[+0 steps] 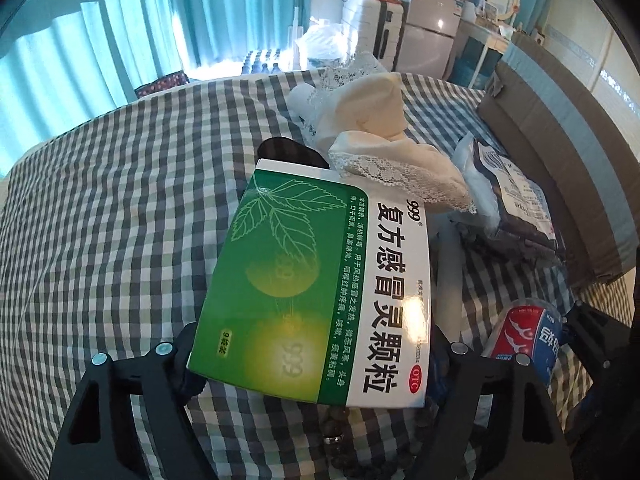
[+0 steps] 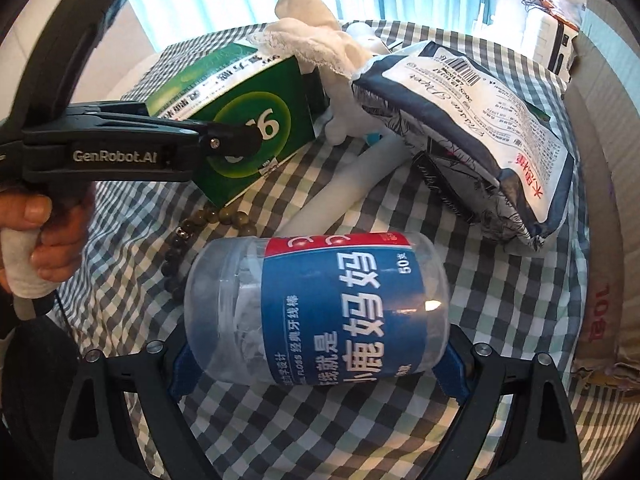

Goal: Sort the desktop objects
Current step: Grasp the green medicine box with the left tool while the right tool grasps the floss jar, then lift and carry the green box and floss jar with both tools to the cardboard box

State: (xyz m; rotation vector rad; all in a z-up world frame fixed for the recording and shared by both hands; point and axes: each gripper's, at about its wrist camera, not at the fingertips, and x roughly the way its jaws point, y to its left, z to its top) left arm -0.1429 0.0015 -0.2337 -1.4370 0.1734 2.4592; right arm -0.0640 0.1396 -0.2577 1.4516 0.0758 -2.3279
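The left claw (image 1: 308, 360) straddled the green medicine box (image 1: 308, 280), pads at its sides; whether they pressed I could not tell. The box lay on the checked cloth (image 1: 120, 200), lace fabric (image 1: 384, 172) at its one o'clock. A bead bracelet (image 2: 188, 236) lay at the box's six o'clock. The right claw (image 2: 316, 364) straddled the clear floss jar (image 2: 320, 312); grip unclear. A tissue pack (image 2: 472, 112) lay at the jar's one o'clock.

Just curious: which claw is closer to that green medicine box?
Left. The left claw straddles the green medicine box; the right claw sits around the clear jar beside it.
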